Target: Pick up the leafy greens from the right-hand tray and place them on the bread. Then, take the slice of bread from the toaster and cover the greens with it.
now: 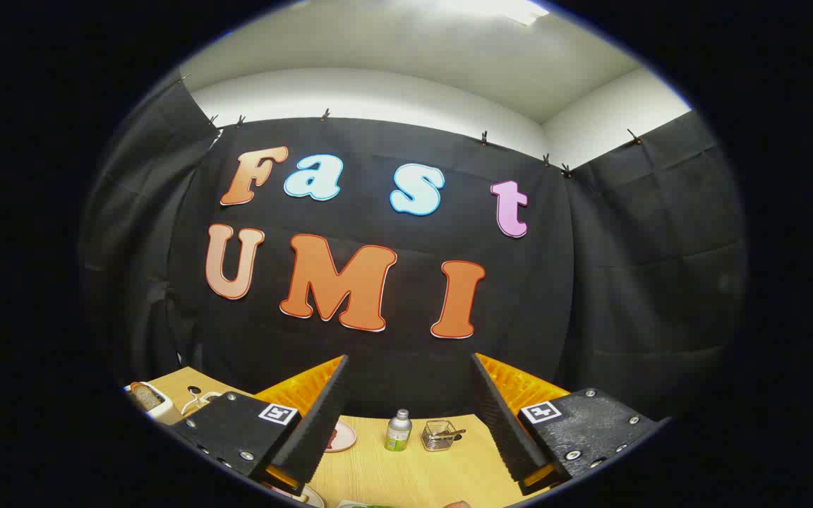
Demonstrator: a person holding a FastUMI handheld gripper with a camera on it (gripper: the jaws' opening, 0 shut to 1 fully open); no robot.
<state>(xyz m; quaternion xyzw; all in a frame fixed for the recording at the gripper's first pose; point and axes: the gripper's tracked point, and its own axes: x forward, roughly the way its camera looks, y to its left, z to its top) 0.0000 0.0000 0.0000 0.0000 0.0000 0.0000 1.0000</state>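
Observation:
My gripper (410,367) is held high above the wooden table (406,473) and stands open, with nothing between its fingers. Far to the left of the left finger a white toaster (151,402) stands with a slice of bread (145,395) sticking out of its slot. Close beneath the gripper, part of a plate rim (308,494) and a sliver of green (368,505) peek out; what they are I cannot tell.
Beyond the fingers on the table stand a small pink plate (341,437), a little bottle with a green label (398,430) and a small wire basket (438,435). A white cable (198,401) lies by the toaster. The black cloth wall closes the back.

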